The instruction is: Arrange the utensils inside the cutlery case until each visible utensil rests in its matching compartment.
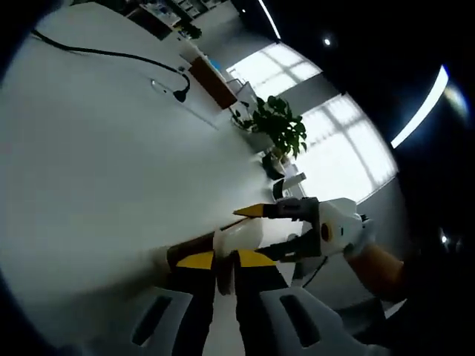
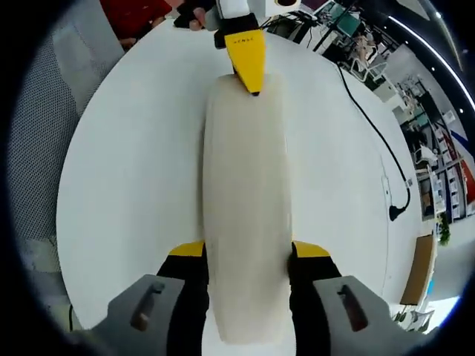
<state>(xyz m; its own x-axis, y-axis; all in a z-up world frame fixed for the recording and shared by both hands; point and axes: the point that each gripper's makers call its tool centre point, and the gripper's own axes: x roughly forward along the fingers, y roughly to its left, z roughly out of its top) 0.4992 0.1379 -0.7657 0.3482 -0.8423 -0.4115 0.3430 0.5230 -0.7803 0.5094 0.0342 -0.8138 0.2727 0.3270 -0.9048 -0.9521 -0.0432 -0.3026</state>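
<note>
A long, off-white cutlery case (image 2: 246, 193) lies lengthwise over the white table (image 2: 126, 185), with its smooth top toward me; I see no utensils. My right gripper (image 2: 249, 251) is shut on the case's near end, one yellow-tipped jaw on each long side. At the far end, my left gripper (image 2: 249, 55) pinches the case from above. In the left gripper view the left gripper (image 1: 226, 261) holds the case's narrow end (image 1: 239, 236) between its nearly shut jaws, and the right gripper (image 1: 297, 222) reaches in from the right, held by a hand.
A black cable with a plug (image 2: 393, 211) crosses the table's far side and appears as the cable (image 1: 178, 93) in the left gripper view. A potted plant (image 1: 278, 126) stands by bright windows. A person in red (image 2: 133, 11) sits beyond the table. A mesh chair (image 2: 44, 119) is at the left.
</note>
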